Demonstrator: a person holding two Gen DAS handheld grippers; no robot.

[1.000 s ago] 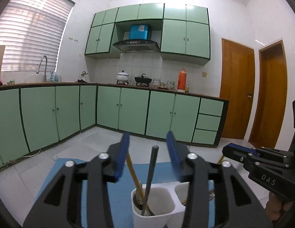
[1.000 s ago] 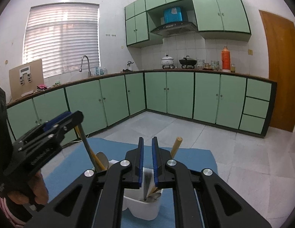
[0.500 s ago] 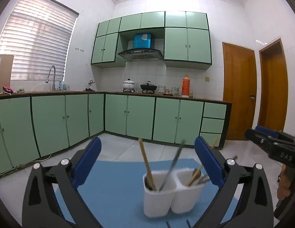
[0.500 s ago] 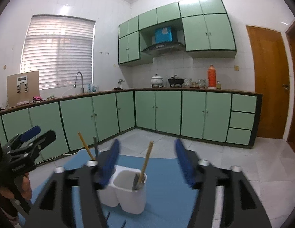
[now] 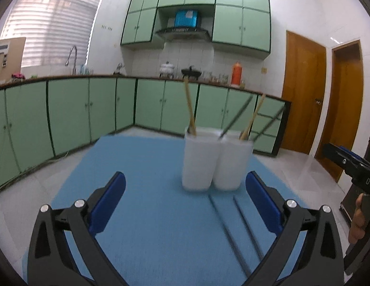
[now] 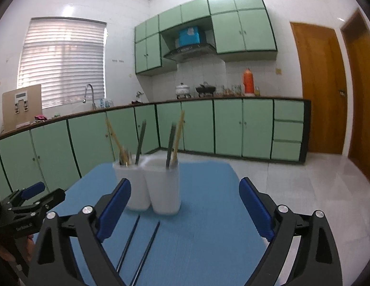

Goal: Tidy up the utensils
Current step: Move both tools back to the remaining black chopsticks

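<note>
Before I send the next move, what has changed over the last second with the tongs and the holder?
Both tongs opened and pulled back from the white holder. The right tongs, shut over the holder a second ago, now stand wide open and empty; the left tongs also widened and hold nothing. The utensils remain upright in the holder on the blue mat. Two dark chopsticks now show lying on the mat.

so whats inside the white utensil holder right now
The white utensil holder has two compartments, each with one wooden handle and one dark handle sticking up. Its walls hide the lower ends, so the utensil types are unclear.
</note>
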